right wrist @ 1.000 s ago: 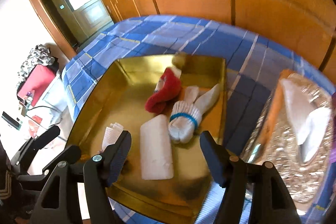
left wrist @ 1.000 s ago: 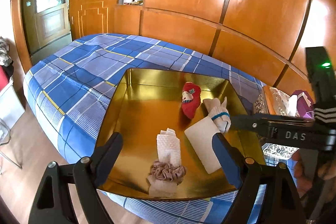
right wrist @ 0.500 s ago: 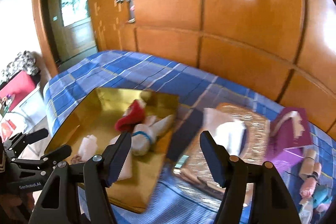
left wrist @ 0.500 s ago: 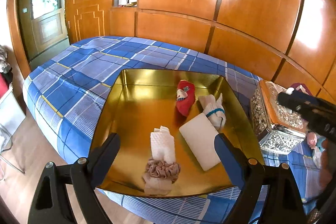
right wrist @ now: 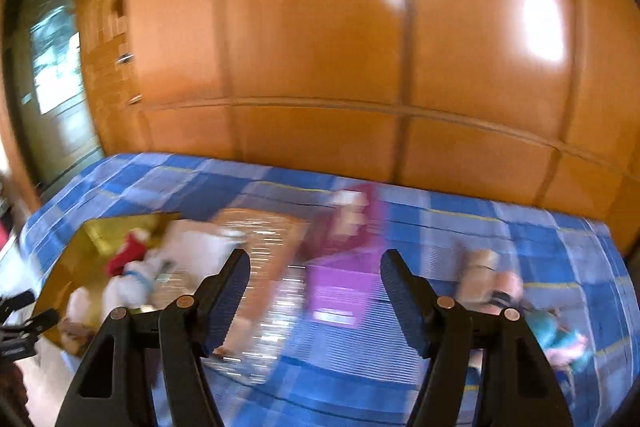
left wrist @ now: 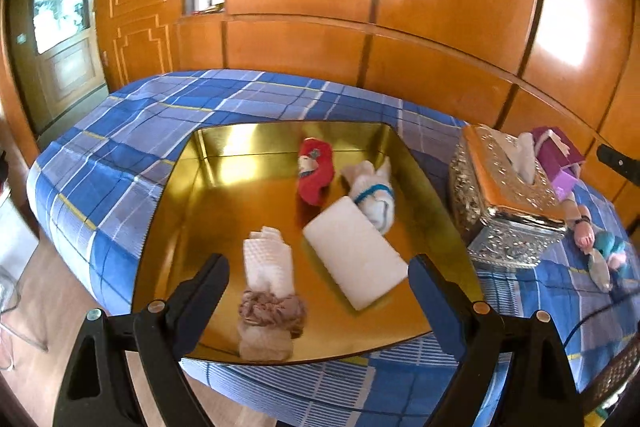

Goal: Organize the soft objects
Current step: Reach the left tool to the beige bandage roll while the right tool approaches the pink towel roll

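A gold tray (left wrist: 224, 211) lies on the blue plaid bed. In it are a red sock (left wrist: 315, 169), a white sock with a blue band (left wrist: 372, 193), a white sponge block (left wrist: 354, 251), a folded white cloth (left wrist: 269, 261) and a brown scrunchie (left wrist: 270, 311). My left gripper (left wrist: 316, 291) is open and empty, above the tray's near edge. My right gripper (right wrist: 314, 293) is open and empty, above a purple box (right wrist: 340, 287); that view is blurred. A doll (left wrist: 600, 239) lies on the bed at the right and shows in the right wrist view (right wrist: 540, 311).
An ornate silver tissue box (left wrist: 504, 203) stands right of the tray, with the purple box (left wrist: 558, 159) behind it. A wooden panelled wall (left wrist: 400, 7) runs behind the bed. A door (left wrist: 60, 39) is at far left. Floor lies below the bed's near edge.
My right gripper has swung right, away from the tray, to over the purple box and doll. My left gripper has pulled back a little; the tray's contents have not moved.
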Motion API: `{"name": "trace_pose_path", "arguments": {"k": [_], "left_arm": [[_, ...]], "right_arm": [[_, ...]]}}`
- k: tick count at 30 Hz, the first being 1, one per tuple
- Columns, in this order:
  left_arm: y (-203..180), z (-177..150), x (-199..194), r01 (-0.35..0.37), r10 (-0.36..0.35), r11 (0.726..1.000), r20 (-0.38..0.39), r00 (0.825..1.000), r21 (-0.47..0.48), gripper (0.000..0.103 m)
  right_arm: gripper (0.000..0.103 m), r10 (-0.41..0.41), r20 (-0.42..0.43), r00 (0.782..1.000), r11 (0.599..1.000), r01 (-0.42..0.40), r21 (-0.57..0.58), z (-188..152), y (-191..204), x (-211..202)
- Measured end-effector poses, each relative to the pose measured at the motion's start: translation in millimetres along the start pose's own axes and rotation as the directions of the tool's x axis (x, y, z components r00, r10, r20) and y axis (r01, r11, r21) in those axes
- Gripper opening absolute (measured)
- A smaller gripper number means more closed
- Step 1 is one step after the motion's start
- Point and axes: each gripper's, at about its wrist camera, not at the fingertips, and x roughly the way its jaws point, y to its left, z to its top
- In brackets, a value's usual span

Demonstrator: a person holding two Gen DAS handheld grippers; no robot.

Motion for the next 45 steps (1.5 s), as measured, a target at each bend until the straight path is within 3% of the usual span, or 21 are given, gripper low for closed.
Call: {"name": "trace_pose_path", "arguments": {"k": [6, 11, 13, 16, 20, 21, 22, 23, 25, 27, 30, 32, 35, 37, 41, 45], "left_arm": [[-24.6, 6.4, -7.2, 0.109, -0.110, 0.993, 0.013, 0.994, 0.042, 0.091], [-68.9, 19.2, -16.7, 0.155, -0.162, 0.975, 0.031, 0.986, 0.158, 0.090], [-94.5, 25.4, -21.7, 0.211, -0.222, 0.952, 0.025, 0.975, 0.220, 0.090], [-130.2, 31.4, -30.3, 0.274, -0.292, 0.912, 0.015, 0.956, 0.304, 0.090], [-194.4, 33.7, -40.8, 0.354, -0.383, 0.820, -0.030, 0.923, 0.450, 0.090], [-206.9, 34.5, -40.8, 0.365, -0.394, 0.802, -0.040, 0.918, 0.473, 0.090], [-221.1, 34.9, -40.7, 0.377, -0.407, 0.783, -0.052, 0.912, 0.495, 0.090], [-237.5, 35.5, -39.7, 0.399, -0.426, 0.759, -0.072, 0.902, 0.515, 0.090], [-264.1, 36.4, -36.2, 0.432, -0.446, 0.729, -0.111, 0.888, 0.531, 0.089], [-290.9, 36.5, -31.7, 0.468, -0.468, 0.696, -0.150, 0.871, 0.545, 0.089], [-332.7, 39.8, -19.9, 0.494, -0.480, 0.663, -0.187, 0.857, 0.563, 0.088], [-356.8, 42.8, -9.1, 0.516, -0.488, 0.648, -0.215, 0.846, 0.561, 0.081], [-395.4, 47.0, 14.6, 0.540, -0.482, 0.642, -0.262, 0.836, 0.545, 0.072], [-421.5, 50.2, 37.6, 0.553, -0.466, 0.651, -0.302, 0.832, 0.519, 0.064], [-454.7, 56.3, 79.2, 0.551, -0.429, 0.689, -0.348, 0.833, 0.471, 0.047], [-477.8, 64.3, 123.5, 0.515, -0.374, 0.738, -0.372, 0.850, 0.436, 0.042]], "right_arm": [[0.069, -0.197, -0.008, 0.980, 0.958, 0.195, 0.208, -7.1, -103.2, -16.5], [0.069, -0.387, -0.022, 0.922, 0.832, 0.360, 0.423, -17.0, -195.0, -39.3], [0.069, -0.444, -0.039, 0.895, 0.770, 0.403, 0.495, -23.5, -227.2, -43.8], [0.069, -0.492, -0.063, 0.868, 0.717, 0.445, 0.536, -33.1, -256.3, -41.1], [0.069, -0.517, -0.089, 0.851, 0.689, 0.476, 0.547, -54.0, -272.7, -27.6], [0.069, -0.512, -0.108, 0.852, 0.683, 0.481, 0.550, -60.0, -275.4, -23.5], [0.069, -0.474, -0.142, 0.869, 0.674, 0.461, 0.577, -63.6, -283.1, -18.7], [0.069, -0.445, -0.118, 0.888, 0.666, 0.416, 0.619, -66.2, -288.7, -20.5], [0.069, -0.453, -0.116, 0.884, 0.662, 0.420, 0.621, -67.9, -288.1, -23.3], [0.069, -0.405, -0.115, 0.907, 0.662, 0.378, 0.647, -72.0, -291.8, -20.4], [0.069, -0.383, -0.120, 0.916, 0.658, 0.362, 0.660, -74.0, -291.8, -18.3], [0.069, -0.366, -0.112, 0.924, 0.655, 0.341, 0.675, -75.7, -293.4, -18.8], [0.069, -0.333, -0.113, 0.936, 0.650, 0.315, 0.692, -77.6, -296.7, -14.6], [0.069, -0.305, -0.116, 0.945, 0.646, 0.295, 0.704, -80.2, -298.8, -12.5], [0.069, -0.268, -0.119, 0.956, 0.652, 0.271, 0.708, -81.1, -299.5, -7.4], [0.069, -0.229, -0.110, 0.967, 0.671, 0.238, 0.702, -79.3, -295.9, -4.0]]}}
